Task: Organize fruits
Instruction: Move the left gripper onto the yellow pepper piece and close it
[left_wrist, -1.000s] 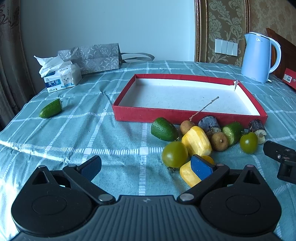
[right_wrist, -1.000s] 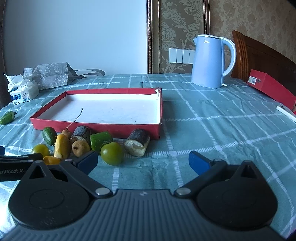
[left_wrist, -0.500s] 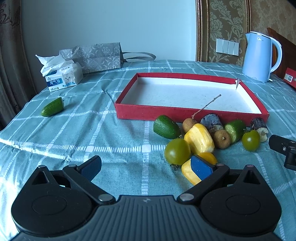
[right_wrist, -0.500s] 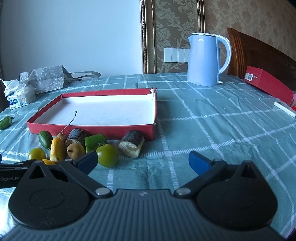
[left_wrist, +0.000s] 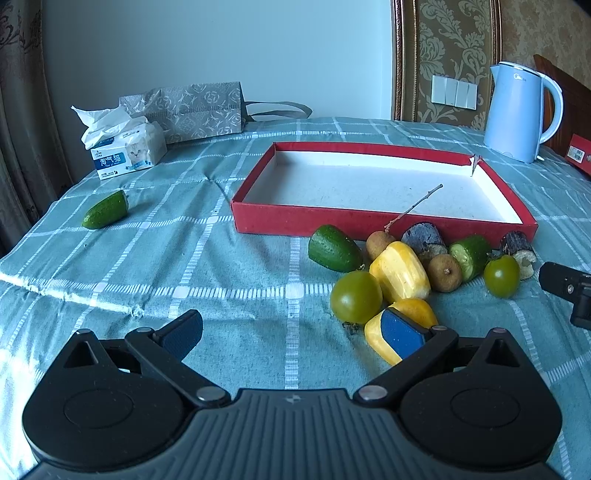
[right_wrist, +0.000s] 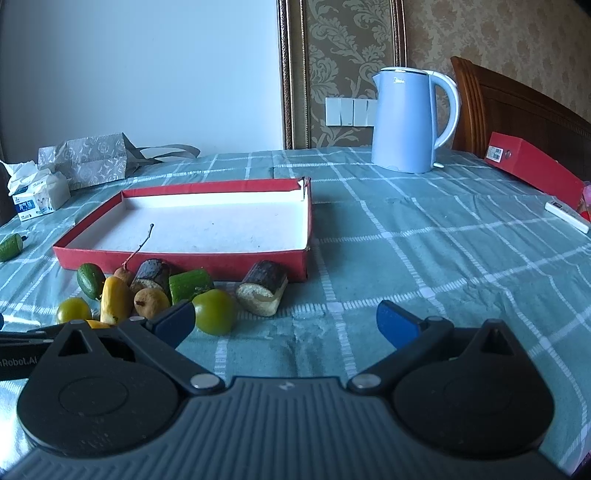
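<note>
An empty red tray (left_wrist: 295, 221) (right_wrist: 177, 258) lies on the checked cloth. In front of it is a cluster of produce: green tomatoes (left_wrist: 355, 296) (right_wrist: 214, 312), yellow pieces (left_wrist: 400, 271) (right_wrist: 115, 300), cucumber pieces (left_wrist: 334, 248) (right_wrist: 190, 283), brown longans (left_wrist: 445, 272) and dark cane chunks (right_wrist: 263, 287). A lone cucumber piece (left_wrist: 105, 209) lies far left. My left gripper (left_wrist: 291, 334) is open, its right finger beside a yellow piece (left_wrist: 413, 312). My right gripper (right_wrist: 286, 319) is open and empty, its left finger near a green tomato.
A blue kettle (left_wrist: 519, 110) (right_wrist: 412, 118) stands behind the tray. A tissue pack (left_wrist: 125, 149) and a grey bag (left_wrist: 192, 110) sit at the back left. A red box (right_wrist: 532, 166) and a wooden headboard are at the right.
Both grippers have drifted slightly; the tray and fruit sit a little differently in each view. Both stay open and nothing was taken hold of.
</note>
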